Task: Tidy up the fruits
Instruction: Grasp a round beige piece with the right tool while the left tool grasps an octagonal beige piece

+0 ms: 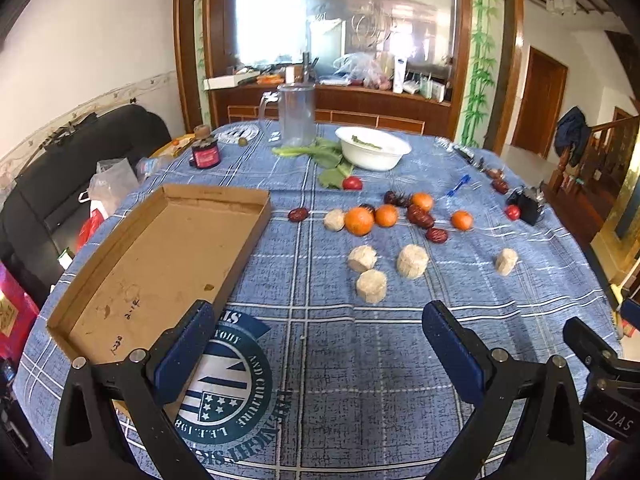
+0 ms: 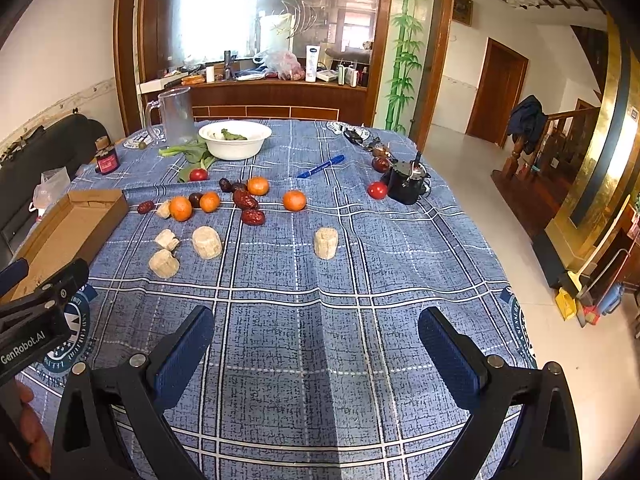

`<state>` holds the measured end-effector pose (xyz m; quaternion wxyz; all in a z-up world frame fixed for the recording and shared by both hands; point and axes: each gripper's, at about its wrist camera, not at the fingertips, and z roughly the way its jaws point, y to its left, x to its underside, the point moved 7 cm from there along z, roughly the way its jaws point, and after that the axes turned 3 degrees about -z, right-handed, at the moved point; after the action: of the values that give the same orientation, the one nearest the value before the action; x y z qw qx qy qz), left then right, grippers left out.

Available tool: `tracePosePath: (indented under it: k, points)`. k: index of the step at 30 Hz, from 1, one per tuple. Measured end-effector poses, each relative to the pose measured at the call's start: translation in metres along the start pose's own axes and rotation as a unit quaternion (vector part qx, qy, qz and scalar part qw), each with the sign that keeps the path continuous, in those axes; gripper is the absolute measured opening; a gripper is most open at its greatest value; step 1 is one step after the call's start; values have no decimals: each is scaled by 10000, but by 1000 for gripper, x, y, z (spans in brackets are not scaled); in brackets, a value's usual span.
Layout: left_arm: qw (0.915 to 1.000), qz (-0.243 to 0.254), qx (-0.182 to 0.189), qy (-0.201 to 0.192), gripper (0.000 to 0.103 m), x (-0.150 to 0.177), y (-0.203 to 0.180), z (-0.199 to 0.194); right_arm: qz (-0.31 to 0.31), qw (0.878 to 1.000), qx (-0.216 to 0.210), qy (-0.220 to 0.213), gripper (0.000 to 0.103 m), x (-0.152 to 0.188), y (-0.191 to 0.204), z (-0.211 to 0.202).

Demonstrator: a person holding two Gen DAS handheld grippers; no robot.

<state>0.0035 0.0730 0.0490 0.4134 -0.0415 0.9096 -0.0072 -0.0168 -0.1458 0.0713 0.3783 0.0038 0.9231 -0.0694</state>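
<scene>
Several oranges (image 1: 359,221) (image 2: 294,200), dark red dates (image 1: 419,216) (image 2: 253,216), small red fruits (image 1: 352,183) (image 2: 377,190) and pale cylindrical pieces (image 1: 372,286) (image 2: 326,243) lie scattered mid-table on the blue plaid cloth. An empty shallow cardboard tray (image 1: 160,264) (image 2: 68,228) lies at the left. My left gripper (image 1: 316,344) is open and empty above the near cloth, beside the tray's near corner. My right gripper (image 2: 316,344) is open and empty over bare cloth in front of the fruits.
A white bowl (image 1: 373,148) (image 2: 235,139) with greens, a clear pitcher (image 1: 296,114), a dark jar (image 1: 205,154), a blue pen (image 2: 321,166) and a black device (image 2: 406,184) stand farther back. The table's right edge (image 2: 496,264) drops to the floor. A black sofa (image 1: 60,184) stands left.
</scene>
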Motion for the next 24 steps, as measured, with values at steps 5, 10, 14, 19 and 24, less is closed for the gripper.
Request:
tracePosePath:
  k: [5, 10, 14, 19, 24]
  points:
    - [9984, 110, 128, 533, 103, 8, -3, 19, -24, 10000, -43, 48, 102, -3, -8, 11]
    - [9959, 135, -257, 860, 103, 12, 11, 40, 48, 10000, 33, 44, 102, -14, -39, 31]
    - [9947, 243, -446, 892, 103, 10, 15, 49, -16, 9994, -152, 313, 102, -26, -54, 71]
    - [9913, 364, -558, 1139, 103, 11, 13, 61, 24, 9944, -664, 821, 101, -33, -44, 128]
    - [9856, 340, -489, 1580, 103, 17, 11, 76, -328, 9920, -707, 995, 85, -34, -25, 162]
